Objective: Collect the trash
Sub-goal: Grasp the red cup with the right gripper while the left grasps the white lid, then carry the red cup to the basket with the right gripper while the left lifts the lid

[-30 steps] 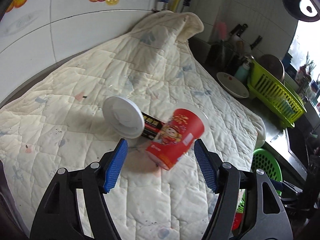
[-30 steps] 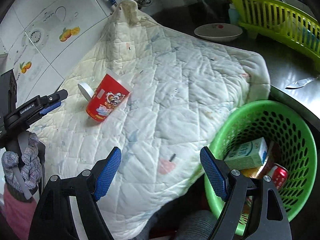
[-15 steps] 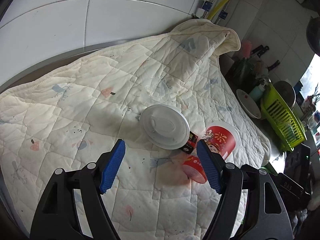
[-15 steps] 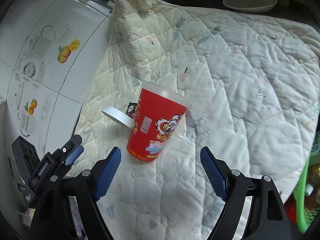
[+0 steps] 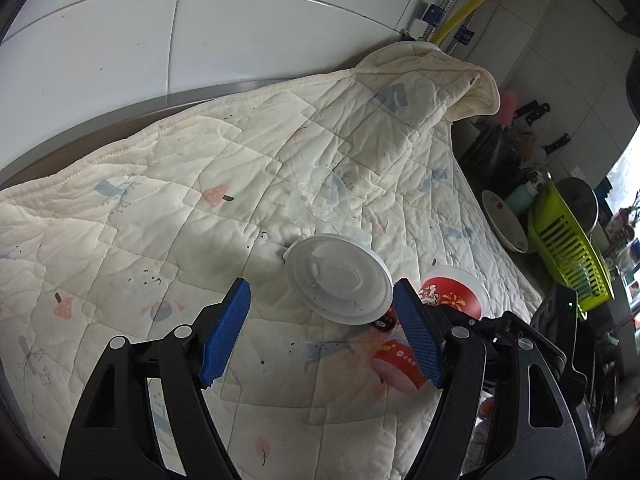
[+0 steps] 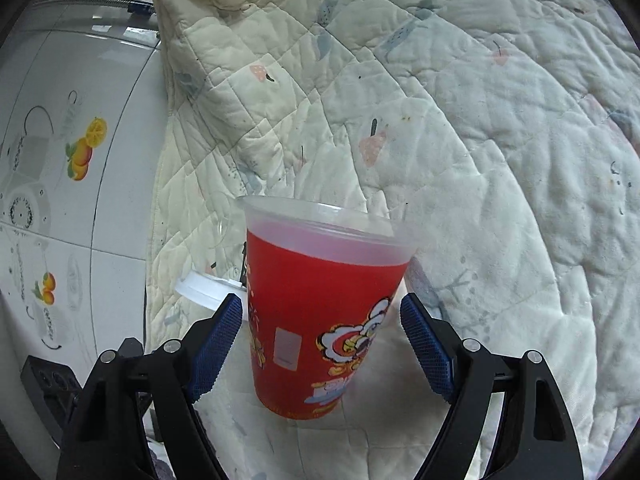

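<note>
lying between the open right hand-held gripper: red cup.

Quilted cloth, bowl, green dish rack, tiled wall

I see a cream quilted cover spread over the counter, one corner bunched against the white tiled wall with fruit decals. At the counter's far end: a white dish, a lime-green rack, knives, daylight from a window.
</note>
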{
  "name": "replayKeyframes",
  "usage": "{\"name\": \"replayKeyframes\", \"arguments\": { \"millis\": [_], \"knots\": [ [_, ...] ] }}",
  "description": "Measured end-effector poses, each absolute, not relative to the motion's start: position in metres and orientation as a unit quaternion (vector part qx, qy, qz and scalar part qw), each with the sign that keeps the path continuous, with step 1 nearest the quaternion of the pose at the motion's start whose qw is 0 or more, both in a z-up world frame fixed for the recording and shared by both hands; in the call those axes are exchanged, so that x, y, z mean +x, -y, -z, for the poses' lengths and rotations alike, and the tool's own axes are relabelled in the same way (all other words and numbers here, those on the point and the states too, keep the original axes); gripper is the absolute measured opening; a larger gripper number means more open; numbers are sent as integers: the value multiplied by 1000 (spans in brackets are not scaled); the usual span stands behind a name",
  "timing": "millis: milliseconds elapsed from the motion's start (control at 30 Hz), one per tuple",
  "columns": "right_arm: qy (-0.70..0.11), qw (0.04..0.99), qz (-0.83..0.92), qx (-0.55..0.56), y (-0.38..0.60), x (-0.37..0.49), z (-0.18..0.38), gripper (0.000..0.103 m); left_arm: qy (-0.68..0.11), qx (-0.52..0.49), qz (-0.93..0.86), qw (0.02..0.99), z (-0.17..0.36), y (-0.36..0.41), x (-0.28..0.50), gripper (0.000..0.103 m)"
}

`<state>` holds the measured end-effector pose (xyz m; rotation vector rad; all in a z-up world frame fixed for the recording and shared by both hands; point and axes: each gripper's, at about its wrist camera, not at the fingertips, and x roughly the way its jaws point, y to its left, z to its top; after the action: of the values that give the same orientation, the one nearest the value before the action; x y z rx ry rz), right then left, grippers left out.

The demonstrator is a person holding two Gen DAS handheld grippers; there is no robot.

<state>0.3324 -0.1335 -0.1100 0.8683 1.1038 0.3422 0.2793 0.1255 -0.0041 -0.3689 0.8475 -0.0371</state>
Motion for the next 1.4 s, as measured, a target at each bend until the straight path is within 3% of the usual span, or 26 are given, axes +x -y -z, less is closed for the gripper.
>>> {"name": "replayKeyframes", "arguments": {
  "millis": [67, 100, 500, 700, 1000, 1100, 1400],
  "knots": [
    [-507, 747, -161, 398, 130, 335, 112, 77, -411, -183, 16, 893, 4, -123, 286, 73],
    [-509, 746, -162, 397, 130, 336, 113, 71, -412, -188, 16, 891, 4, -122, 289, 73],
    [-489, 778, -204, 338, 152, 304, 88, 70, -442, -247, 5, 862, 30, -103, 324, 71],
    [-470, 809, -225, 271, 167, 274, 66, 70, -448, -256, -3, 856, 37, -96, 338, 57],
    [-452, 845, -221, 182, 185, 230, 53, 70, -460, -244, -4, 854, 44, -89, 349, 55],
    [-450, 849, -215, 175, 195, 217, 53, 70, -468, -250, -3, 847, 50, -89, 352, 36],
    [-444, 858, -201, 163, 221, 188, 56, 70, -462, -266, 23, 846, 43, -91, 327, 5]
  ]
}}
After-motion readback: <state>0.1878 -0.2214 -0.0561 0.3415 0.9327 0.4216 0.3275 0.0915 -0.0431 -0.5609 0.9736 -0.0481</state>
